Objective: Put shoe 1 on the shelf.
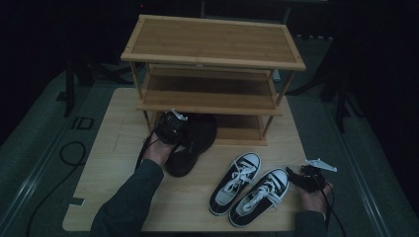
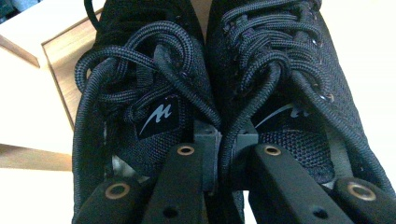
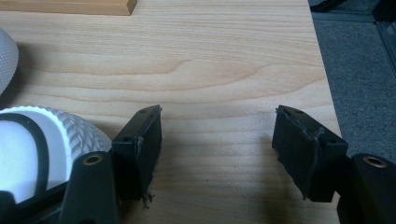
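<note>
My left tongs [image 2: 219, 154] are clamped on the pair of black shoes [image 2: 219, 84], the pads pinching the two inner collars together where the shoes meet side by side, with the thick black laces bunched just ahead of the jaws. From above, my left tongs [image 1: 170, 126] hold those black shoes [image 1: 190, 143] at the front of the wooden shoe rack [image 1: 212, 44], toes pointing in toward its lowest shelf and heels hanging back over the table [image 1: 113, 163]; I cannot tell whether the soles touch the board. My left hand [image 1: 157, 150] comes up from the near edge, sleeve trailing behind it. Further right on the table lies a pair of black-and-white sneakers [image 1: 249, 187] with white laces and white toe caps, side by side, toes angled up and to the right. My right tongs [image 3: 217, 140] rest beyond them with the jaws standing wide apart and only bare wood between them; the white rubber toe of one sneaker [image 3: 42, 149] sits just beside the left jaw. From above, my right tongs [image 1: 304, 177] sit near the table's right edge, close to the nearer sneaker's toe.
</note>
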`<state>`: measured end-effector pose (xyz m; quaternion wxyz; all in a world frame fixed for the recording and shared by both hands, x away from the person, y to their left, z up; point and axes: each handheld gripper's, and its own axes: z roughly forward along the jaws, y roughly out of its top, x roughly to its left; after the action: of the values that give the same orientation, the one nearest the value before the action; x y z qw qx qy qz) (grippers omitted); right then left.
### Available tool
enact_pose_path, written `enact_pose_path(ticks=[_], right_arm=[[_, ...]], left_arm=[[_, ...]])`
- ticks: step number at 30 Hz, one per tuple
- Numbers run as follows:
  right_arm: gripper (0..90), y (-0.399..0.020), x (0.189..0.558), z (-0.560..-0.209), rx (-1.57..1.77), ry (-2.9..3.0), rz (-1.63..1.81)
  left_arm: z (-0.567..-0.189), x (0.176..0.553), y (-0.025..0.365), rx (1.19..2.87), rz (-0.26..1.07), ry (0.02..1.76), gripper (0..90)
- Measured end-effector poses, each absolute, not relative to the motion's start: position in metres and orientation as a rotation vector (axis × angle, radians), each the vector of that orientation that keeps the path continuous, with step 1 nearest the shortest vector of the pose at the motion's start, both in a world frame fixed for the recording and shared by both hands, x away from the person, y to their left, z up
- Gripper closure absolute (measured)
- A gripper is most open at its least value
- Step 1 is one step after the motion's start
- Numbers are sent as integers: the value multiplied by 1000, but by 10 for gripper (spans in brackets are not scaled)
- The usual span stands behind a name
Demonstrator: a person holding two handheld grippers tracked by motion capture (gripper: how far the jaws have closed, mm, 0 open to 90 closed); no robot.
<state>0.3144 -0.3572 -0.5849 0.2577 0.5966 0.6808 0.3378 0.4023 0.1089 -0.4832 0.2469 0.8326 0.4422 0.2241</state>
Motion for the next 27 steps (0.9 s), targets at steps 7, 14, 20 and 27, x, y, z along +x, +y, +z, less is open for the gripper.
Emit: enact_pose_path(ticks=[7,14,20,27], right_arm=[[325,-357,314,-585,1618,1846,916],[325,-357,314,-585,1618,1847,916],[324,-357,314,-585,1618,1846,916],[325,-357,314,-585,1618,1846,916]], left_arm=[[-486,407,103,2241,648,1239,858],[-489,407,98,2228,677,1237,707],[-485,405,102,2244,660,1249,567],[-474,396,107,2274,675,1191,539]])
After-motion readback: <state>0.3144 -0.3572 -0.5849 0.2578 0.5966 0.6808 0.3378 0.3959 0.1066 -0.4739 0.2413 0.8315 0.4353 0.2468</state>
